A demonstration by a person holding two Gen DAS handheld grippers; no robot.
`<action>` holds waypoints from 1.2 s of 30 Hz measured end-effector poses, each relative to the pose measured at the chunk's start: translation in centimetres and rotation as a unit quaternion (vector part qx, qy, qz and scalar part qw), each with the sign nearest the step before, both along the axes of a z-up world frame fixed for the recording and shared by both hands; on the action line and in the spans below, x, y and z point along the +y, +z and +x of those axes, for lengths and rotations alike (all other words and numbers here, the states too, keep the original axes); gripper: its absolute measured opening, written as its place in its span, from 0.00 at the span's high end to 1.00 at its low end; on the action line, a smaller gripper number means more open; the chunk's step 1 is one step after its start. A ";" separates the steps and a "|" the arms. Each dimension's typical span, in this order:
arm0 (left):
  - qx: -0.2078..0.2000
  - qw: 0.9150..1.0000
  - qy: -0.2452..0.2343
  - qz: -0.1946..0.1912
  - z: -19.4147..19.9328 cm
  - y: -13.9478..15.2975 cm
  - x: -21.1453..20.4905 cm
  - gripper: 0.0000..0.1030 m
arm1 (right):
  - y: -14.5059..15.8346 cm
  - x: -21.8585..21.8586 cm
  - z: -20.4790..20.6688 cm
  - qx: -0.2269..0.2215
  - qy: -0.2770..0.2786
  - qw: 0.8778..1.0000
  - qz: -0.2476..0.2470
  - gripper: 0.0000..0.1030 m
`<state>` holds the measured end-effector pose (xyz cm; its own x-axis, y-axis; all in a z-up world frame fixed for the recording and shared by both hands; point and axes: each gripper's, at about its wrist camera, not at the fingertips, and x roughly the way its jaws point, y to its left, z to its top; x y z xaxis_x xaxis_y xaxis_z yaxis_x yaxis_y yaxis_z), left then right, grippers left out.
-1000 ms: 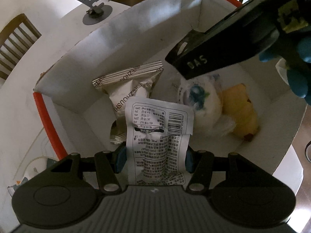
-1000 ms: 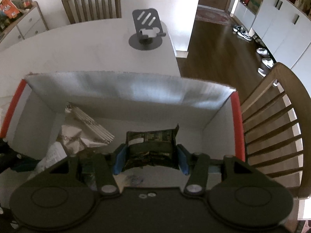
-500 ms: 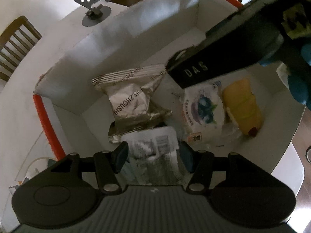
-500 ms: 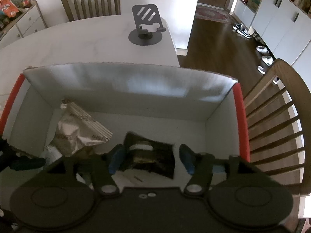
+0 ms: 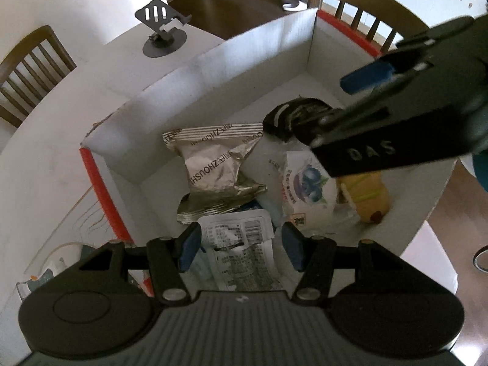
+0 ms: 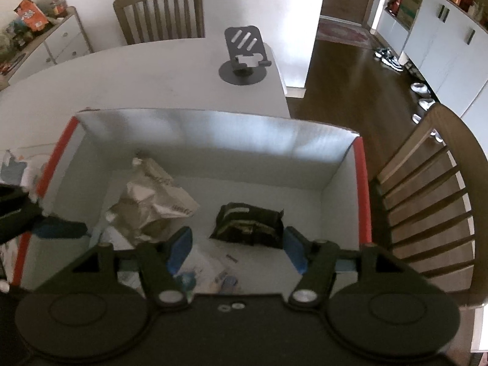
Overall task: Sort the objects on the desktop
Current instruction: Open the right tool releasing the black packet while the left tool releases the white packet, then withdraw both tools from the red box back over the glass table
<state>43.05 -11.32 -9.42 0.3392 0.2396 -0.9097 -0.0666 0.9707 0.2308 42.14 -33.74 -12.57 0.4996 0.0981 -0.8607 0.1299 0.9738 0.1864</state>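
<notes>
The left tongs [image 5: 238,248] are held apart above the white box [image 5: 244,61], with nothing pressed between the blue pads; a white printed packet [image 5: 244,256] lies loose on the box floor beneath them. A silver foil pouch [image 5: 213,164] is seen at 12 o'clock from it, a blueberry-print bag [image 5: 305,183] and a yellow item [image 5: 369,198] at 2 o'clock. The right tongs [image 6: 236,251] are likewise apart and empty. A dark packet [image 6: 248,225] lies on the box floor just beyond them at 12 o'clock, untouched. On the bench [image 6: 137,73], a grey phone stand [image 6: 244,58] is set beyond the box.
</notes>
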 end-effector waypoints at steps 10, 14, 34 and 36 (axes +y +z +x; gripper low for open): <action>-0.032 0.999 0.002 -0.015 -2.1 2.5 -0.1 0.45 | 3.2 0.5 -3.3 -0.018 -0.003 1.000 0.017 0.36; -0.043 0.999 -0.008 -0.019 -3.0 3.4 -0.3 0.45 | 4.4 0.7 -4.6 -0.026 -0.009 0.999 0.019 0.36; -0.088 0.994 -0.038 -0.049 -7.9 7.1 -0.8 0.45 | 8.0 3.9 -9.2 -0.052 -0.033 0.998 0.019 0.36; -0.091 0.993 -0.041 -0.056 -8.5 7.3 -0.8 0.45 | 8.2 4.3 -9.6 -0.055 -0.036 0.998 0.023 0.36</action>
